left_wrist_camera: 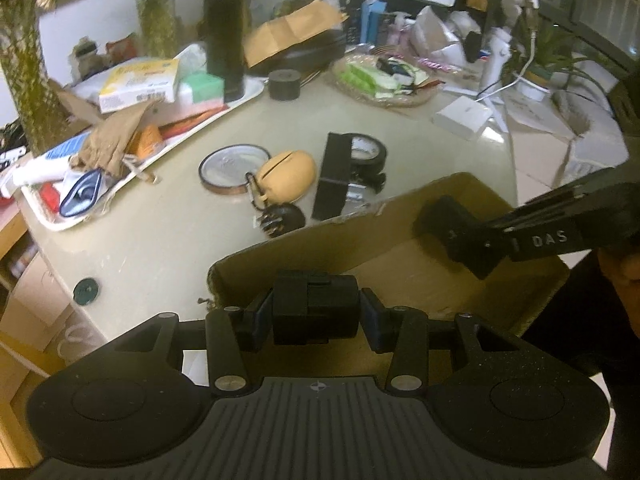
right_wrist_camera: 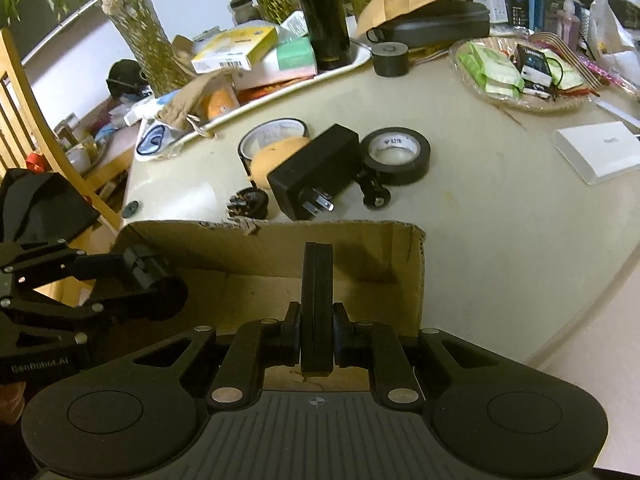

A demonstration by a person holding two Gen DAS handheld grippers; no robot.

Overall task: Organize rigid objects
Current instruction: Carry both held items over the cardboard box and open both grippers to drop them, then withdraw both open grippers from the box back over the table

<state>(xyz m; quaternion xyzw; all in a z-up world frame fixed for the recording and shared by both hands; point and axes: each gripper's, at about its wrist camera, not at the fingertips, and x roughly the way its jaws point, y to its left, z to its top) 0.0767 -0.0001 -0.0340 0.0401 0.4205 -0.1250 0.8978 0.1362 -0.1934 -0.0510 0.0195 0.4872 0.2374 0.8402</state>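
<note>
My left gripper (left_wrist_camera: 315,312) is shut on a chunky black plastic part (left_wrist_camera: 314,306) and holds it over the open cardboard box (left_wrist_camera: 360,216). My right gripper (right_wrist_camera: 316,332) is shut on a flat black plate (right_wrist_camera: 316,304) held on edge over the same box (right_wrist_camera: 280,240). Each gripper shows in the other's view, the right (left_wrist_camera: 460,236) and the left (right_wrist_camera: 156,284). On the table beyond the box lie a black power adapter (right_wrist_camera: 316,170), a black tape roll (right_wrist_camera: 398,154), a tan egg-shaped case (left_wrist_camera: 286,176), a clear tape ring (left_wrist_camera: 230,168) and a small black toothed part (right_wrist_camera: 248,202).
A white tray (left_wrist_camera: 256,88) of clutter with a black flask (left_wrist_camera: 223,32) stands at the back left. A wicker plate (right_wrist_camera: 516,102) of packets, a white box (right_wrist_camera: 596,150) and a black cylinder (right_wrist_camera: 390,58) lie further back. A wooden chair (right_wrist_camera: 24,120) stands left.
</note>
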